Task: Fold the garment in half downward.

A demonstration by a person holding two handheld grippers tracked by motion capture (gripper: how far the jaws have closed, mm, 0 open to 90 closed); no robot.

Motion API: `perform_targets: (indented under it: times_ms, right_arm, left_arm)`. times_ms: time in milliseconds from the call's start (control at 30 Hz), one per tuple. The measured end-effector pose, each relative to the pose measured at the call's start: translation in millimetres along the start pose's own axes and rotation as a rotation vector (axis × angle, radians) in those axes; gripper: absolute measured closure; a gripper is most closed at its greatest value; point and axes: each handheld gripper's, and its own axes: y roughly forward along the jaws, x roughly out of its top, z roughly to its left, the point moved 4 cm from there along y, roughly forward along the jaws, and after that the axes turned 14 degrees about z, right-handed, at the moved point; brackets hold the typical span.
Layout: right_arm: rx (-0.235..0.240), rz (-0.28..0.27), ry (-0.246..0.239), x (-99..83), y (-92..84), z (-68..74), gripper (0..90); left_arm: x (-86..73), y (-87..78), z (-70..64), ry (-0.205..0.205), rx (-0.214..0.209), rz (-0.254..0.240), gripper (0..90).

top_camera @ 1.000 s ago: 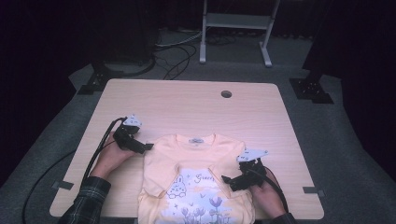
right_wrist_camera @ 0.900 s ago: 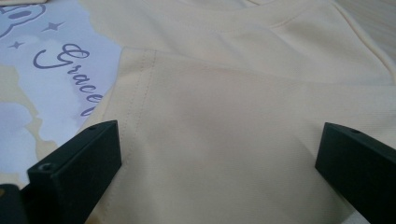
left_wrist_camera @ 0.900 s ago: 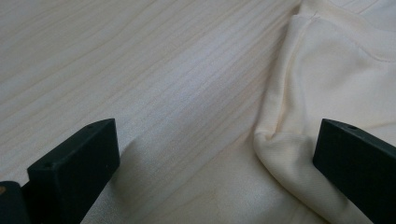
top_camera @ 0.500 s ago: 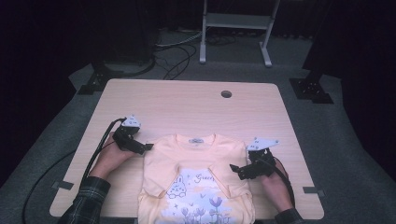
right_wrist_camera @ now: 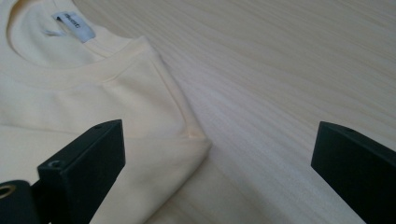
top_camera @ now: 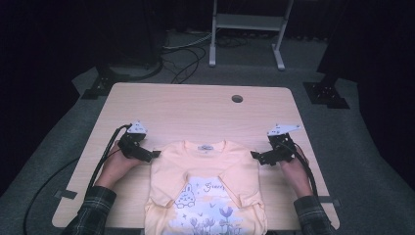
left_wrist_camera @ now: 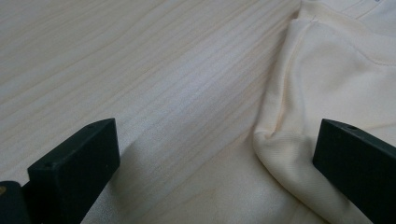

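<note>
While the dark room around it gives little away, the wooden table (top_camera: 195,110) takes up most of what I can see from here, pale and broad, with a small round cable hole (top_camera: 237,98) near its far edge.

On the near half lies the yellow T-shirt (top_camera: 205,191), face up, its sleeves folded in over the printed front, its collar pointing away from the person and its hem reaching the table's near edge. A rabbit and flowers are printed on the chest, and a small label (right_wrist_camera: 74,24) sits inside the neckline.

The person's forearms come in from the near side in plaid sleeves, one at each flank of the shirt.

The left gripper (top_camera: 152,155) rests low on the table just beside the shirt's left shoulder. In the left gripper view (left_wrist_camera: 215,154) its jaws stand wide apart, with bare wood between them and a folded corner of the shirt lying just inside one jaw; nothing is clamped.

The right gripper (top_camera: 255,156) sits at the opposite shoulder. In the right gripper view (right_wrist_camera: 219,163) its jaws are likewise spread wide, straddling the folded shoulder corner, with the cloth lying loose between them.

A black cable trails back from each gripper along the forearm.
</note>
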Motion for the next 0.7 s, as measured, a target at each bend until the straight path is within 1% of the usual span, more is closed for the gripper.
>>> perform_targets:
  times_ms: [33,100,167,233,267,300,333,367,533,567,700]
  right_arm:
    - [0.001,-0.002,0.002,-0.2,3.0,-3.3,2.7]
    - [-0.01,0.004,0.008,-1.6,9.3,-8.8,2.8]
    - [-0.002,0.004,0.034,-3.1,15.0,-13.4,2.8]
    - [-0.005,0.012,0.049,-4.6,19.9,-15.8,2.8]
    - [-0.001,0.014,0.05,-5.1,22.3,-15.8,2.8]
    - [-0.004,0.021,0.04,-5.9,24.7,-15.8,2.8]
    - [-0.014,0.036,0.036,-7.1,27.3,-15.8,2.8]
    - [-0.014,0.048,0.037,-8.2,29.7,-15.9,2.8]
    - [0.021,0.036,0.07,-11.0,32.6,-17.8,1.3]
    - [0.02,0.032,0.077,-11.5,33.4,-18.2,0.1]
    - [0.008,0.036,0.09,-12.1,33.2,-17.4,0.1]
  left_arm:
    - [0.0,0.0,-0.1,0.0,0.0,0.0,0.0]
    - [-0.2,-0.1,-0.2,-0.004,0.003,-0.001,0.0]
    - [-0.2,-0.1,-0.3,-0.005,0.003,-0.001,0.0]
    - [-0.2,-0.1,-0.3,-0.005,0.003,0.0,0.0]
    - [-0.2,-0.1,-0.3,-0.005,0.003,0.0,0.0]
    - [-0.2,-0.1,-0.3,-0.005,0.003,0.0,0.0]
    - [-0.3,-0.1,-0.3,-0.006,0.003,0.0,0.0]
    - [-0.3,-0.1,-0.3,-0.006,0.004,0.0,0.0]
    - [-0.3,-0.1,-0.4,-0.008,0.004,0.0,0.0]
    - [-0.3,-0.1,-0.4,-0.008,0.004,-0.001,0.0]
    - [-0.4,-0.1,-0.4,-0.008,0.004,0.0,0.0]
